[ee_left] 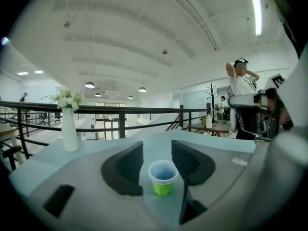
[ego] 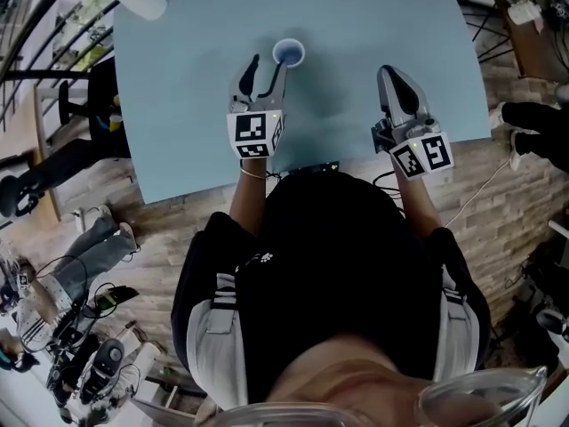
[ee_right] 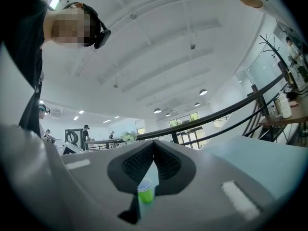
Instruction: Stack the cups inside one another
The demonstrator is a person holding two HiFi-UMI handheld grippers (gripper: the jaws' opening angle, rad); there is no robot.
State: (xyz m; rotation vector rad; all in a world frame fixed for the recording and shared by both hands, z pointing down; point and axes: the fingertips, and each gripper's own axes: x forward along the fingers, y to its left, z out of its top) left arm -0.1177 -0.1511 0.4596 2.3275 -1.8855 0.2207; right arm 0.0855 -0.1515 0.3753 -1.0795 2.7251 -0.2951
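Centrally near the top of the head view, the nested cups (ego: pixel 288 53) are seen on the table (ego: pixel 178 87), untouched beyond the left gripper's (ego: pixel 268 68) parted fingers; the right gripper's (ego: pixel 392 75) fingers are closed together, empty.

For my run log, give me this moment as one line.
scene: pale cup nested in green cup, upright on table | left gripper: open, touching neither cup | right gripper: shut, empty
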